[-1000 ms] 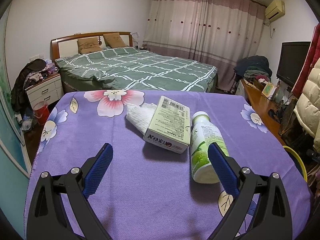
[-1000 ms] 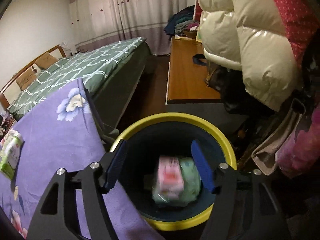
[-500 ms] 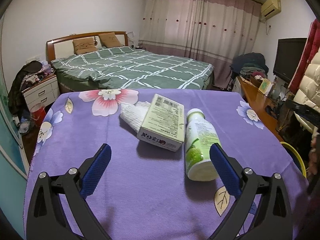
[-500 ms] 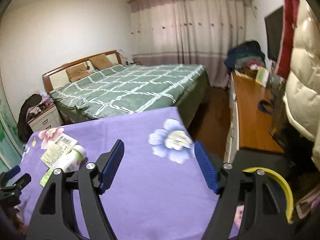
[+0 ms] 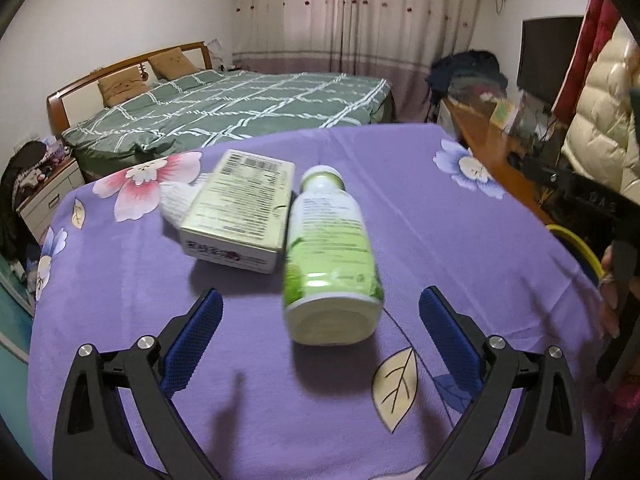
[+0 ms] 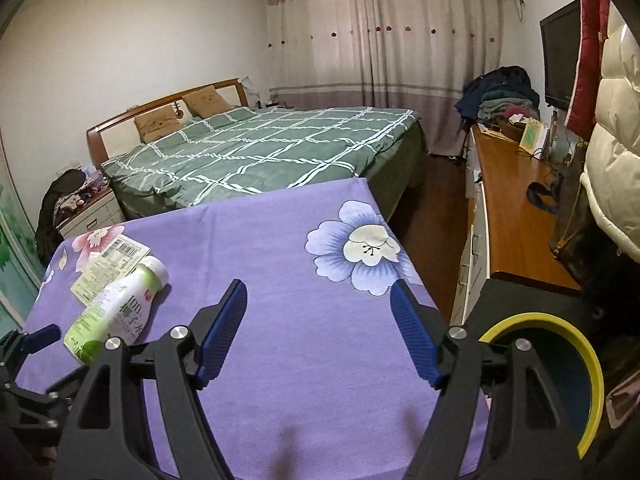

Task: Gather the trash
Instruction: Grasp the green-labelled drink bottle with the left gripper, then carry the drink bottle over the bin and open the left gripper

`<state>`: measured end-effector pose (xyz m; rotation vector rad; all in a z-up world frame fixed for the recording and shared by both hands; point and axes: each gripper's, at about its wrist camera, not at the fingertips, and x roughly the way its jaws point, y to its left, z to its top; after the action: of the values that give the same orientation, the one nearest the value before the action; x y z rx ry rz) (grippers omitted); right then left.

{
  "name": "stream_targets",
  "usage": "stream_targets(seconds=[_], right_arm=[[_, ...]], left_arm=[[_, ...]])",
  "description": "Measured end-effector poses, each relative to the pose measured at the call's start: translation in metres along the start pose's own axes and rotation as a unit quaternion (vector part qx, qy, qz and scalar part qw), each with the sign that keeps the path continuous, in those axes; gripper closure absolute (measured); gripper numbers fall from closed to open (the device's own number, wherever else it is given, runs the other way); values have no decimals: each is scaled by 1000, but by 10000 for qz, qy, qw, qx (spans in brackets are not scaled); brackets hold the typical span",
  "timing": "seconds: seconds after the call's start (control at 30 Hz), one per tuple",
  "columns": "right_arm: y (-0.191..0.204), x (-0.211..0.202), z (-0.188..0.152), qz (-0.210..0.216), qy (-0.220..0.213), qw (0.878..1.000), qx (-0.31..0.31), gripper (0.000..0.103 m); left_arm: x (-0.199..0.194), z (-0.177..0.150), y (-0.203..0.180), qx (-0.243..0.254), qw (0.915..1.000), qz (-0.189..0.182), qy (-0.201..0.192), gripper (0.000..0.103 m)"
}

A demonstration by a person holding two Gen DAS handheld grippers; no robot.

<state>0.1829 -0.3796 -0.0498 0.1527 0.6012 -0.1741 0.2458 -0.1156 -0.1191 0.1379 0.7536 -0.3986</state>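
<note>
We work at the table [image 5: 460, 240], spread with a purple flowered cloth, where three bits of trash lie together at its far left: a flat box [image 5: 240, 212], a green and white bottle [image 5: 328, 256] on its side touching the box's right edge, and a white wad [image 5: 176, 200] tucked under the box. The bin [image 6: 576, 364], yellow-rimmed, stands off the table's right edge. Our left tongs [image 5: 320, 340] have just been closing a little yet stand wide, empty, the bottle's base just ahead between the pads, untouched. To do this well, we judge we should slide further forward so the pads meet the bottle's round sides past the base, then squeeze squarely so it cannot roll. Our right tongs [image 6: 320, 332] hover over bare cloth, fairly wide and holding nothing.

The bin's inside is dark and cut off; the wad is mostly hidden; the bottle's label blurs.
</note>
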Motion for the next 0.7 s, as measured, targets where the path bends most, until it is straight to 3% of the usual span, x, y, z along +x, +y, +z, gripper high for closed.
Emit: stream_targets(seconds=[0.2,0.3,0.7], right_arm=[[3,-1,-1,76,-4,10000,-31,33],[3,-2,-1,103,-12,9999,-29,33],[3,0,-1,52,-4,10000,-53,33]], left_arm=[[26,6,-4,-222,9992,-40,335,37],[27,7,-3,-309,9991,-97,278,50],[-26,26,-4,-154,9984,74,-545,51]])
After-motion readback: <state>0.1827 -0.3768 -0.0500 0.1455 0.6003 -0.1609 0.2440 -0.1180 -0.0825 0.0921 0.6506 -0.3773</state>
